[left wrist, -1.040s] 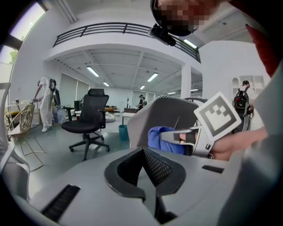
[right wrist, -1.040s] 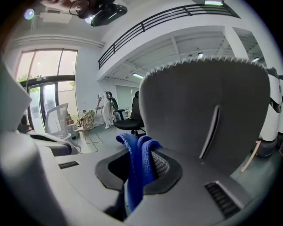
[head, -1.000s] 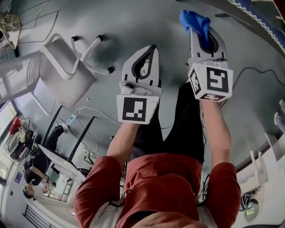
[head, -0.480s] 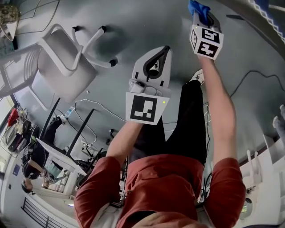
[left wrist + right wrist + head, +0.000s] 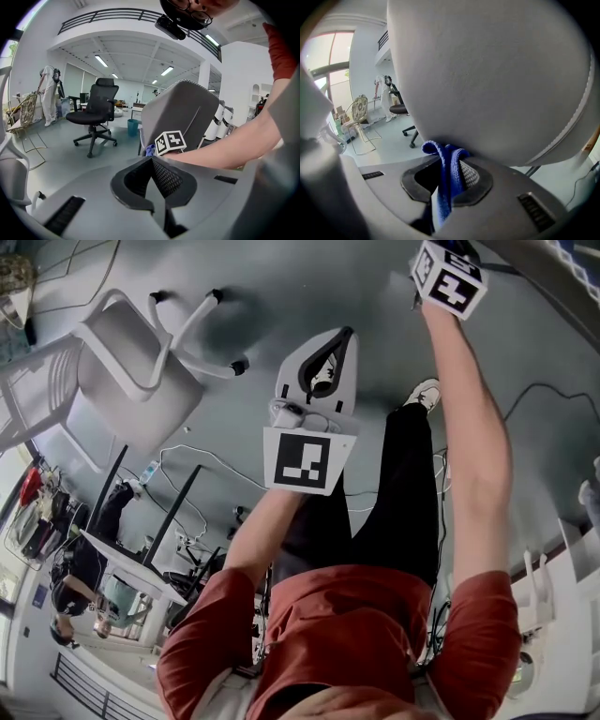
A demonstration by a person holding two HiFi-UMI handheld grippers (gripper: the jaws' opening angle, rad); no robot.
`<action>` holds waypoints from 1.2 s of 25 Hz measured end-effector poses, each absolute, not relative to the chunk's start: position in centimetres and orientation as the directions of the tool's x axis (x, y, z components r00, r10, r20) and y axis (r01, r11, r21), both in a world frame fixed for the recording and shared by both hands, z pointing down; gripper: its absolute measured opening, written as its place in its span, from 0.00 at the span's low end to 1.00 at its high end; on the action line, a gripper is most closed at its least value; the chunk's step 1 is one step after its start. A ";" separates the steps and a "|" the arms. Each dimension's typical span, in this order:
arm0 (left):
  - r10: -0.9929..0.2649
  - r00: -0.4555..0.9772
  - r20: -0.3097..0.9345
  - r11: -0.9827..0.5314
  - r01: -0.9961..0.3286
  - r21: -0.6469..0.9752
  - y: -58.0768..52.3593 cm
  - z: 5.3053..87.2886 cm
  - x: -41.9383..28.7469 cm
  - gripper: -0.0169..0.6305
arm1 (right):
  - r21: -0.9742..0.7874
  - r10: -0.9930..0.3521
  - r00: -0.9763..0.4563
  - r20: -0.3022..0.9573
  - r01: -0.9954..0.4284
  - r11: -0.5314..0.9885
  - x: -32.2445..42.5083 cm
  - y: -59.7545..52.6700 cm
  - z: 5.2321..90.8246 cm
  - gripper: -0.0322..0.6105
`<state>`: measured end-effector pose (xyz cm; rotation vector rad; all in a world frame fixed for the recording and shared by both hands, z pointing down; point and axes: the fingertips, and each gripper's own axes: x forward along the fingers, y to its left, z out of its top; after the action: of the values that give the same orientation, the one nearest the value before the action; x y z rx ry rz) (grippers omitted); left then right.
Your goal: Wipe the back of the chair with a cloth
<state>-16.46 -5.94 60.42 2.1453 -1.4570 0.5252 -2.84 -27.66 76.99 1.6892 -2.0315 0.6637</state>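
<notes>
Our right gripper (image 5: 449, 165) is clamped on a fold of the blue cloth (image 5: 446, 185), which is bunched against the grey chair back (image 5: 487, 79) filling the top of that view. Our left gripper (image 5: 153, 161) is closed with nothing in it, low in its own view. Our worry: only a small tuft pokes out, so rubbing could drag it free or let the jaw tips scrape the chair. The head view cuts the contact off at its top edge.

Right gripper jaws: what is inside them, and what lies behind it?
A folded blue cloth is clamped in the right gripper, with its top touching the grey chair back. The spot where they meet is covered by the cloth itself.
</notes>
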 end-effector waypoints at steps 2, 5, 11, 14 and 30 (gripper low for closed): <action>-0.745 0.356 0.564 -0.307 -0.934 0.184 -5.8 60.3 -16.5 0.05 | -0.079 -0.790 -0.182 0.586 -0.983 0.168 -2.9 -27.6 76.4 0.13; -0.743 0.352 0.570 -0.293 -0.936 0.196 -5.3 60.2 -16.6 0.05 | -0.076 -0.790 -0.196 0.580 -0.979 0.187 -2.9 -27.4 75.3 0.13; -0.744 0.355 0.566 -0.302 -0.934 0.189 -3.8 58.6 -15.5 0.05 | -0.109 -0.804 -0.211 0.555 -0.977 0.182 -2.2 -25.8 70.5 0.13; -0.750 0.355 0.558 -0.302 -0.934 0.188 -3.6 57.2 -15.3 0.05 | -0.150 -0.796 -0.226 0.561 -0.974 0.171 -2.1 -24.4 68.2 0.13; -0.849 0.293 0.439 -0.235 -0.955 0.183 -2.1 45.0 -17.3 0.05 | 0.042 -0.896 -0.228 0.381 -0.964 0.264 -2.7 -18.8 45.5 0.13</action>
<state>-17.30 -2.11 45.02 2.1557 -1.6150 0.3455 -2.71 -18.77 45.47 1.7027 -2.2117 0.2890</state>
